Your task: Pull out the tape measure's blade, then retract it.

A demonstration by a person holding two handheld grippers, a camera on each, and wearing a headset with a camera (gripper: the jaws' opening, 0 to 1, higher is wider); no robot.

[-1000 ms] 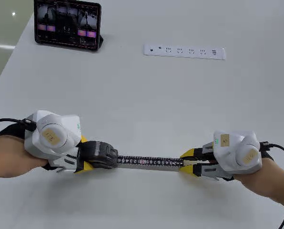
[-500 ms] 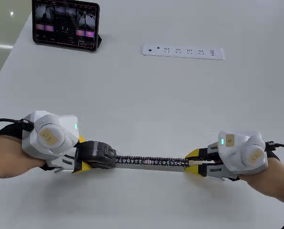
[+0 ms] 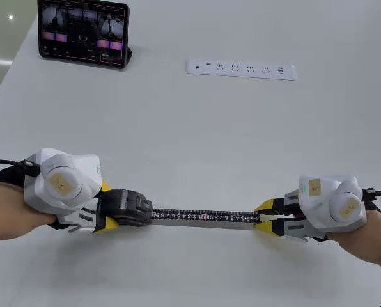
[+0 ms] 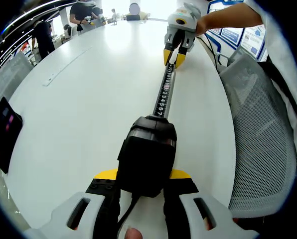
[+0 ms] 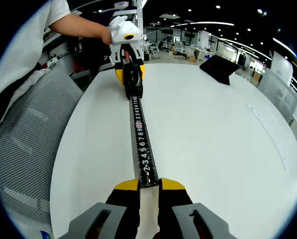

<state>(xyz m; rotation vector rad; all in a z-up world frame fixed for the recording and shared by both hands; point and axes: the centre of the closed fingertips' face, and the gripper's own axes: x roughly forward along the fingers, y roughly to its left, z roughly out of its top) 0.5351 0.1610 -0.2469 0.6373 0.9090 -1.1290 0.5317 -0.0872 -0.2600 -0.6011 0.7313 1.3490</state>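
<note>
Tape measure [image 3: 125, 207], black-cased, sits at the near left of the white table [image 3: 197, 128], clamped between the yellow-tipped jaws of the left gripper [image 3: 108, 206]. We cannot tell whether the case rests on the surface or is held just above it. From the case the blade [image 3: 203, 217] runs straight to the right, its printed numerals facing up. Its free end is pinched between the jaws of the right gripper [image 3: 265, 217], which are drawn together on it at the near right. In the left gripper view we see the case seated between the jaws and the blade leading away to the other gripper. In the right gripper view we see the blade's end caught at the jaw tips and the low numerals nearest them. A grey mesh chair [image 4: 258, 129] stands beside the table's near edge. Beyond the blade the table is bare up to a white power strip [image 3: 241, 69], which lies flat at the far centre-right. A dark tablet [image 3: 83, 32] with a lit screen stands propped at the far left.
</note>
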